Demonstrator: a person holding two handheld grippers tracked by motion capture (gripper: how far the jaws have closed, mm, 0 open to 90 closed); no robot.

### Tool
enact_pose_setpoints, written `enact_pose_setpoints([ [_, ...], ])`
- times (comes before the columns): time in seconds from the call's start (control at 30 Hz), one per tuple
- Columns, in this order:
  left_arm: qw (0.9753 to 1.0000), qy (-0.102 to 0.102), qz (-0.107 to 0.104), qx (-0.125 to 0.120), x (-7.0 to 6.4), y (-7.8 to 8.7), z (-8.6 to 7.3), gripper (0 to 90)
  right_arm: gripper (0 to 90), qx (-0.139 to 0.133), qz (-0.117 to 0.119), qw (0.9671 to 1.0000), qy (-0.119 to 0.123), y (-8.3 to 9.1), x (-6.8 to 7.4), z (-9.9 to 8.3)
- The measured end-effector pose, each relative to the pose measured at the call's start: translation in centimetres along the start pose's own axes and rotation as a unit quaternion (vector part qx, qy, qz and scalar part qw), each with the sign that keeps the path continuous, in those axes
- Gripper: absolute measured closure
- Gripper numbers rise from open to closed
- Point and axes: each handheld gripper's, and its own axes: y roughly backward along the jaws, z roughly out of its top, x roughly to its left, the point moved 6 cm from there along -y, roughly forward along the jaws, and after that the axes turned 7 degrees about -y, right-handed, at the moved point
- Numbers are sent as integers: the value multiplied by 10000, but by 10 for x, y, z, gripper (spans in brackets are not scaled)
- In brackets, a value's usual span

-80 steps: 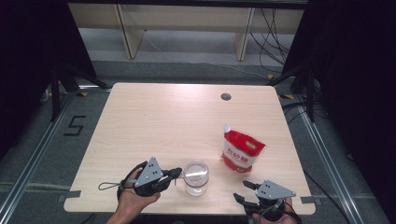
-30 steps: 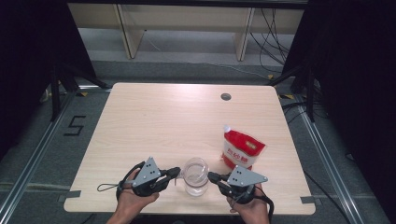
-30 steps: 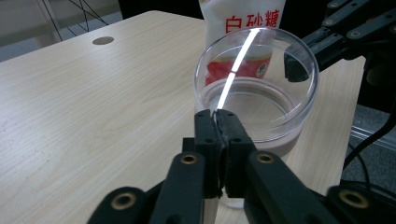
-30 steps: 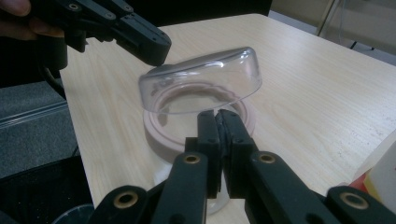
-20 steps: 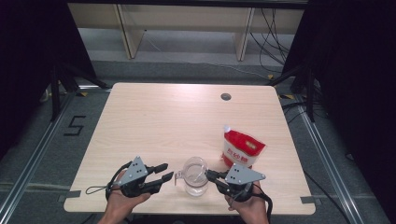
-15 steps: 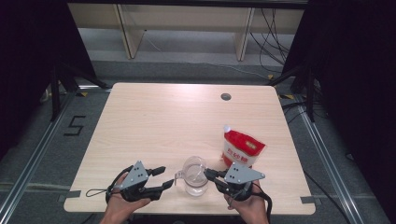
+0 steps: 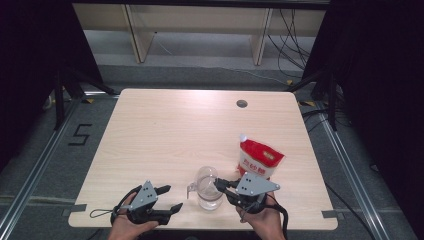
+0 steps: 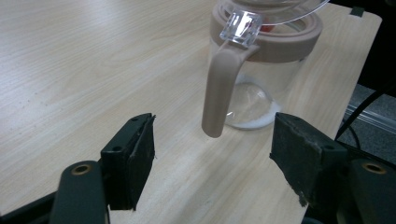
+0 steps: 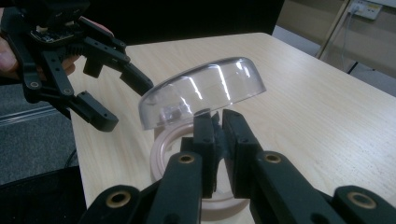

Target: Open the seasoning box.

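A clear jug [image 7: 208, 194] with a beige rim [image 9: 164, 145] and a beige handle [image 8: 219, 88] stands near the table's front edge. A thin white layer lies on its bottom [image 8: 254, 122]. My right gripper [image 7: 219, 184] [image 9: 218, 125] is shut on the edge of the jug's clear domed lid [image 9: 205, 91], which is tilted up off the rim. My left gripper [image 7: 171, 198] [image 8: 214, 142] is open just left of the jug, its jaws either side of the handle without touching it. It also appears in the right gripper view [image 9: 122, 103].
A red and white pouch [image 7: 259, 159] stands just behind and right of the jug. A round cable hole [image 7: 242, 104] sits near the table's far edge. The wooden table [image 7: 175, 130] stretches bare to the left and back. The front edge lies close under both hands.
My right gripper came in from the lower right, shut on the lid and tipped it up. My left gripper drew back left towards the front edge.
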Motion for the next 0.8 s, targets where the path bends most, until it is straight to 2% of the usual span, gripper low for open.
enact_pose_setpoints([
  [0.1, 10000, -2, 1, -3, -1, 1, 0, 277, 845, -29, 11, 10000, -73, -1, 3, 1],
  [0.13, 10000, 45, 19, -12, -1, 0, -1, 275, 844, -28, 17, 10000, -64, -1, 3, 2],
  [0.27, 9999, -19, 22, 109, 0, -1, -6, 265, 830, -4, 66, 10000, -3, -3, 6, 4],
  [0.33, 9999, 63, 38, 97, -2, -1, -7, 257, 830, -2, 61, 10000, 73, -5, 9, 5],
  [0.4, 9999, 32, 16, 159, -2, -1, -10, 251, 830, 12, 117, 9999, 100, -6, 12, 6],
  [0.5, 9999, 57, -33, 134, -4, -2, -10, 226, 830, -29, 101, 9999, 114, -8, 14, 8],
  [0.53, 9999, 132, -98, 36, -7, -2, -8, 186, 830, -1, 143, 9998, 118, -8, 15, 9],
  [0.57, 9998, 109, -159, -30, -8, -3, -7, 171, 830, -5, 154, 9998, 124, -9, 16, 10],
  [0.67, 9999, 37, -94, -110, -7, -2, -4, 170, 830, -37, 176, 9997, 135, -12, 19, 11],
  [0.73, 9998, 150, -46, -134, -6, -1, -5, 170, 828, -25, 191, 9997, 154, -14, 21, 12],
  [0.77, 9999, 93, -19, -83, -4, 0, -5, 170, 828, -12, 214, 9996, 170, -15, 22, 13],
  [0.8, 9999, 123, -7, -98, -3, -1, -5, 170, 828, 4, 248, 9996, 144, -16, 24, 13],
])
